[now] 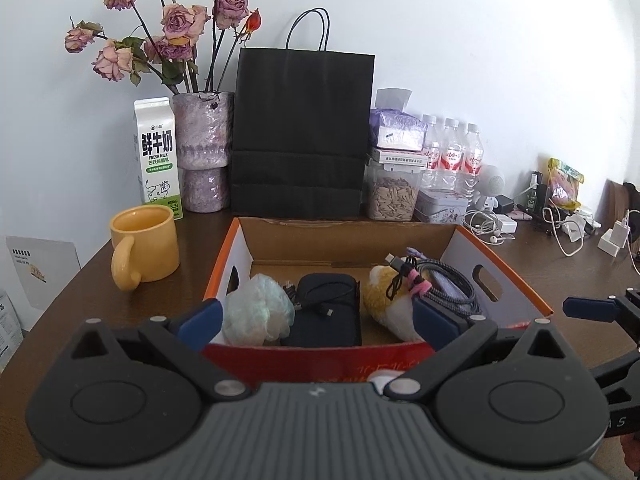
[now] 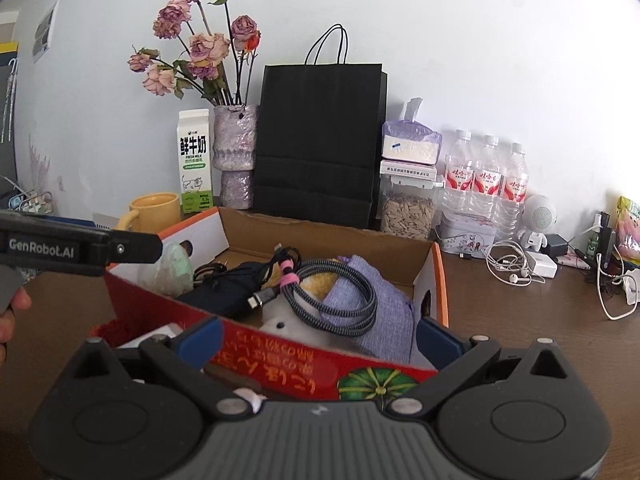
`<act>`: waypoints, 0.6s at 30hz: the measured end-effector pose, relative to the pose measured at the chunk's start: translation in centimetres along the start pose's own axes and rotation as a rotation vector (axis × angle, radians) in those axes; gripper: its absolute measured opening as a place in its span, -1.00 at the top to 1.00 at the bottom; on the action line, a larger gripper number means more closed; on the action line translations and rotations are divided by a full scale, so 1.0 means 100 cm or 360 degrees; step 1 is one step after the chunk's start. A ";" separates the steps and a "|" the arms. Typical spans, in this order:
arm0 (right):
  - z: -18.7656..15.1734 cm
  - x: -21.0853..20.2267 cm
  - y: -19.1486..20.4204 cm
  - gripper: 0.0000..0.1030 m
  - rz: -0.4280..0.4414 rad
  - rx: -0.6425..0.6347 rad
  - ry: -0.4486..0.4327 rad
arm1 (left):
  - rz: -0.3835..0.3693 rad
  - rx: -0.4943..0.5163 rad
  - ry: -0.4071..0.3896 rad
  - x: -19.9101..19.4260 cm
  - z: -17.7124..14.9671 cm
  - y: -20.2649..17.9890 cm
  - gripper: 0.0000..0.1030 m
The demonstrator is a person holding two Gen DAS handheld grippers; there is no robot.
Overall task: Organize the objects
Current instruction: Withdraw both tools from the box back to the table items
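Observation:
An open cardboard box (image 1: pixel 320 364) with red and orange walls sits on the brown table. Inside lie a crumpled pale plastic bag (image 1: pixel 256 312), a black pouch (image 1: pixel 328 312) with a thin cable, a yellow and white plush toy (image 1: pixel 390 300) and a coiled braided cable (image 1: pixel 448 280) with pink ties. The right wrist view shows the box (image 2: pixel 280 356), the braided cable (image 2: pixel 336 292) and a purple cloth (image 2: pixel 384 304) under it. My left gripper (image 1: pixel 318 320) hangs open over the box's near wall, holding nothing. My right gripper (image 2: pixel 320 338) is open too, at the near right corner.
Along the wall stand a yellow mug (image 1: pixel 144 244), a milk carton (image 1: pixel 156 156), a vase of dried roses (image 1: pixel 204 148), a black paper bag (image 1: pixel 300 132), a jar of seeds (image 1: pixel 392 196) and water bottles (image 1: pixel 452 152). Earphones and chargers (image 1: pixel 492 228) litter the right side.

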State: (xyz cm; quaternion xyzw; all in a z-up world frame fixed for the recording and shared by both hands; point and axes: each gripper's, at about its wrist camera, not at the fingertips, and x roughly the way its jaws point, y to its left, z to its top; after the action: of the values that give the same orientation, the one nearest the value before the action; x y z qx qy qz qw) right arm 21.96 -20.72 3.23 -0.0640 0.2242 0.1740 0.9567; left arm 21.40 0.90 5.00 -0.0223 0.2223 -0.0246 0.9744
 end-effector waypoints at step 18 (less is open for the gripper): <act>-0.065 -0.019 0.005 -1.00 0.0033 -0.0055 0.0273 | -0.0030 0.0048 0.0184 -0.035 -0.060 0.006 -1.00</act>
State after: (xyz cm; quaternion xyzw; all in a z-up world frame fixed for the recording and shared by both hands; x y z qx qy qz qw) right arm 17.52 -22.10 -1.69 -0.0928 0.3029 0.1817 0.9309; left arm 15.69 1.53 1.02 -0.0082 0.2775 -0.0385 0.9599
